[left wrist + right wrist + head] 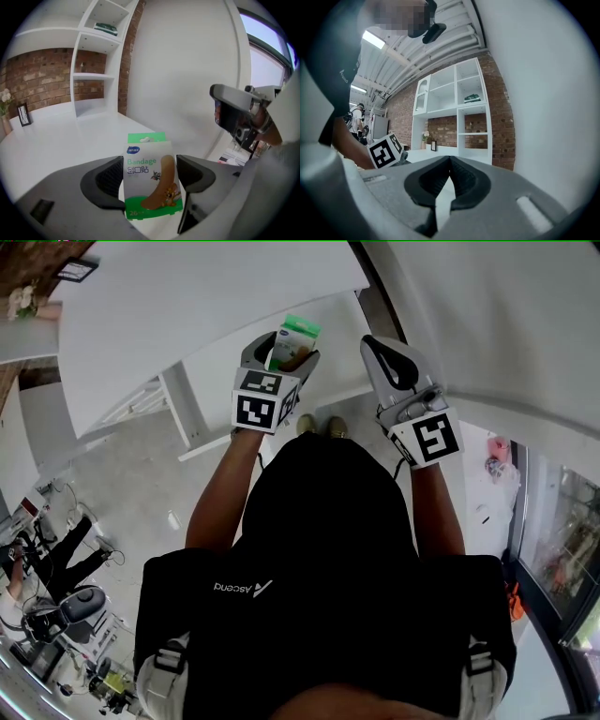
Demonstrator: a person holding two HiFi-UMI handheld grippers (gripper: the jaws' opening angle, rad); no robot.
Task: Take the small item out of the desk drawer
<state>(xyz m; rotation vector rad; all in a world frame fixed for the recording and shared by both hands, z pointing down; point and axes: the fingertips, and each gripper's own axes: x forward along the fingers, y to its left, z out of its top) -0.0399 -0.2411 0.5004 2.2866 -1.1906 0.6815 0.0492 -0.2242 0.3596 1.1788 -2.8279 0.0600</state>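
A small green-and-white bandage box (pixel 151 180) stands upright between the jaws of my left gripper (pixel 150 164), which is shut on it. From the head view, the box (pixel 300 334) sticks out past the left gripper (pixel 286 351), above the edge of the white desk (pixel 187 306). My right gripper (pixel 377 343) hovers level with it to the right, with nothing in it. Its jaws meet at the tips in the right gripper view (pixel 450 161). No drawer is visible in any view.
A white shelving unit (pixel 98 56) stands against a brick wall behind the desk. A small picture frame (pixel 23 115) sits on the desk's far left. A white wall (pixel 487 315) rises close on the right. A desk leg (pixel 183 409) shows below the desktop, with equipment clutter (pixel 66 615) on the floor at lower left.
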